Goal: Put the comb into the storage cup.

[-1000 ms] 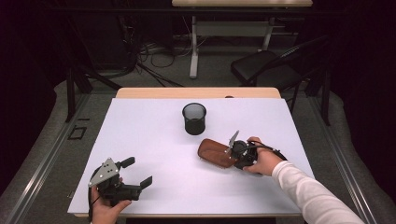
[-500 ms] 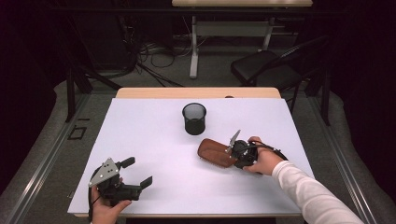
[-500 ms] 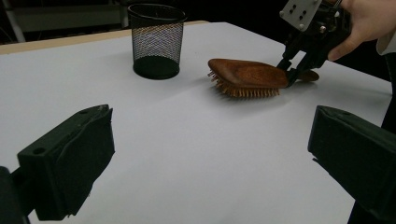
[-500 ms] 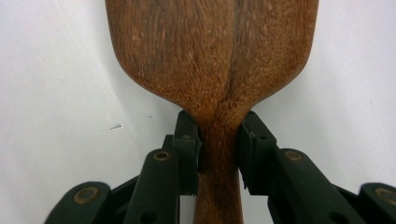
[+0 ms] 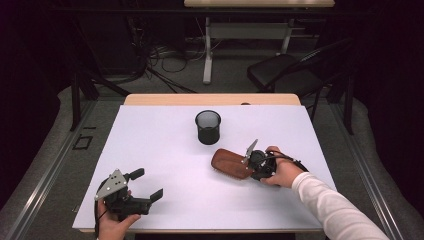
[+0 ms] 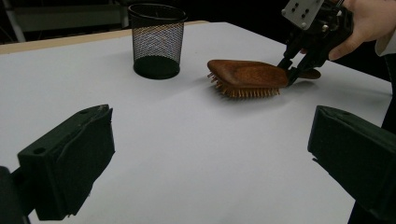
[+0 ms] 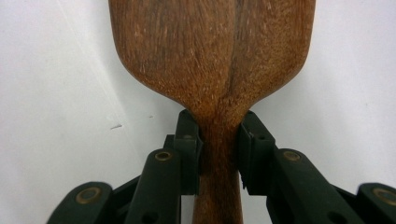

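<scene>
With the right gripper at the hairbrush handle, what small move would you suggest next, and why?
Probably lift the hairbrush a little. The right gripper is clamped on its handle where it narrows, while the brush lies bristles down on the table. The mesh cup stands close by, upright and open, a likely destination.

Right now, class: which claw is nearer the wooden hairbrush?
Right. The right claw grips the wooden hairbrush by its handle; the left claw sits open, well apart, near the table's front-left.

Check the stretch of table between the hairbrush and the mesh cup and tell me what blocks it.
Nothing visible does. The hairbrush lies bristles down, its handle clamped by the right gripper, and only bare white table lies between it and the mesh cup. The left gripper stands off to the side, open.
</scene>
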Tool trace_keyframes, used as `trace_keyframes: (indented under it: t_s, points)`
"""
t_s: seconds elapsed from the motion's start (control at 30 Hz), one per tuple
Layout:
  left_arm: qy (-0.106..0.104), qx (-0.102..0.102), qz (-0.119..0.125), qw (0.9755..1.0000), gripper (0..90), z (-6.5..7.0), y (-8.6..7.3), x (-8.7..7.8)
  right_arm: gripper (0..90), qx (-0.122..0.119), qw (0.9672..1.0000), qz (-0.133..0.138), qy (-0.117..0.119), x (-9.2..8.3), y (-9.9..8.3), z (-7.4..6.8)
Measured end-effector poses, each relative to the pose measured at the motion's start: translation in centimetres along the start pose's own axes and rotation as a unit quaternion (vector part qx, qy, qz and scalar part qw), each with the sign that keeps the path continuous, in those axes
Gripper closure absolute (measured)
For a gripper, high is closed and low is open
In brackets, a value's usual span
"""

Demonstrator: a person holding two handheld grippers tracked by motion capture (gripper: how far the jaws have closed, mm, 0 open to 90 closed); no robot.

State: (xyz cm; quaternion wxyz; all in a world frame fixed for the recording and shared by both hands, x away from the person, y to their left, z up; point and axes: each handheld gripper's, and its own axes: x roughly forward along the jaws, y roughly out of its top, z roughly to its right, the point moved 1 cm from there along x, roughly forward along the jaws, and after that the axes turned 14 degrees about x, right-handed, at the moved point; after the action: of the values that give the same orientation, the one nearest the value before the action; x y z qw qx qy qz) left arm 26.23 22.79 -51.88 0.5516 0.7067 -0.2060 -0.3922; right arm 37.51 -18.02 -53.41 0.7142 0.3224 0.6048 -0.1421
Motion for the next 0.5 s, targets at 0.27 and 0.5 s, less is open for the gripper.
trace_keyframes:
  t_s: [0.27,0.5]
  points:
    - [-0.001,0.000,0.000,1.0000,0.6,0.00,-0.01,0.02,72.5,-0.001,1.0000,0.008,0.000,-0.09,-0.04,-0.03]
    - [0.002,-0.001,0.000,1.0000,0.6,0.00,0.00,-0.02,72.7,0.001,0.9998,0.019,-0.003,-0.35,-0.10,-0.18]
